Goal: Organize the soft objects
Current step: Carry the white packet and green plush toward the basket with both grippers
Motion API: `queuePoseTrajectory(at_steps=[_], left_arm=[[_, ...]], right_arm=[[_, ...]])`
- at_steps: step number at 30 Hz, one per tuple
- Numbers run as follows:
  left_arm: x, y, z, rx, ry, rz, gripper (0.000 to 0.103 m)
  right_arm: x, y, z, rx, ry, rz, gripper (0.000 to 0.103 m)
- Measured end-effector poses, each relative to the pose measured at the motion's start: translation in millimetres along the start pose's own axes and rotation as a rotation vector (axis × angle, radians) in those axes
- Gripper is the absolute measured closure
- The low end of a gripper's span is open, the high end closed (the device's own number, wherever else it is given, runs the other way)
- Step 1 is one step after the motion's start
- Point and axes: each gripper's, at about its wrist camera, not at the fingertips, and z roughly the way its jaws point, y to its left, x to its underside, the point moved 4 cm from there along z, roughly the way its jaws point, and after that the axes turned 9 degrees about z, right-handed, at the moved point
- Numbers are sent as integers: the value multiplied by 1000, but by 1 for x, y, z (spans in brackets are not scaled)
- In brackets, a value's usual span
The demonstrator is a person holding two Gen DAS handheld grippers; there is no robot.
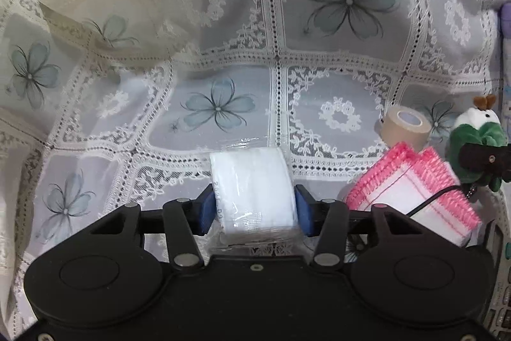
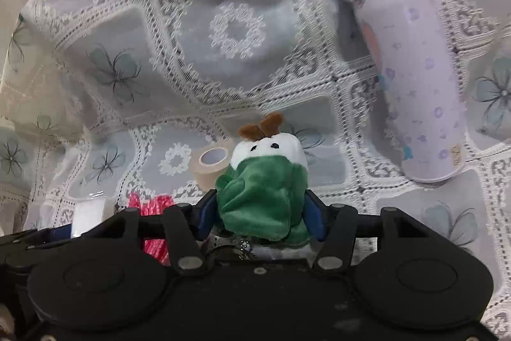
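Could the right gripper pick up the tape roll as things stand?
Probably not yet. The right gripper has its jaws shut on the plush toy, which sits between it and the tape roll just beyond. It would need to release the toy first.

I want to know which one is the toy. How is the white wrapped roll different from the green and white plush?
The white wrapped roll is plain, smooth and sealed in clear plastic; the plush toy is fuzzy, green and white, with eyes and brown antlers. The roll sits in the left tongs, the plush in the right tongs. Both look soft and are gripped.
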Motion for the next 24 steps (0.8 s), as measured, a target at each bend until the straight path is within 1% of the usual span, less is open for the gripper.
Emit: queuePoseTrajectory(at_steps=[8, 13, 18, 24], left_arm=[[-7, 0, -44, 1, -75, 3, 54], [-3, -3, -83, 13, -121, 0, 54], [7, -13, -124, 22, -154, 13, 54], [34, -29, -174, 44, -175, 29, 54]], right_arm=[[-2, -14, -35, 9, -41, 24, 48], [-3, -21, -70, 5, -78, 34, 48], [1, -26, -114, -15, -112, 39, 48], [25, -28, -173, -46, -150, 31, 48]])
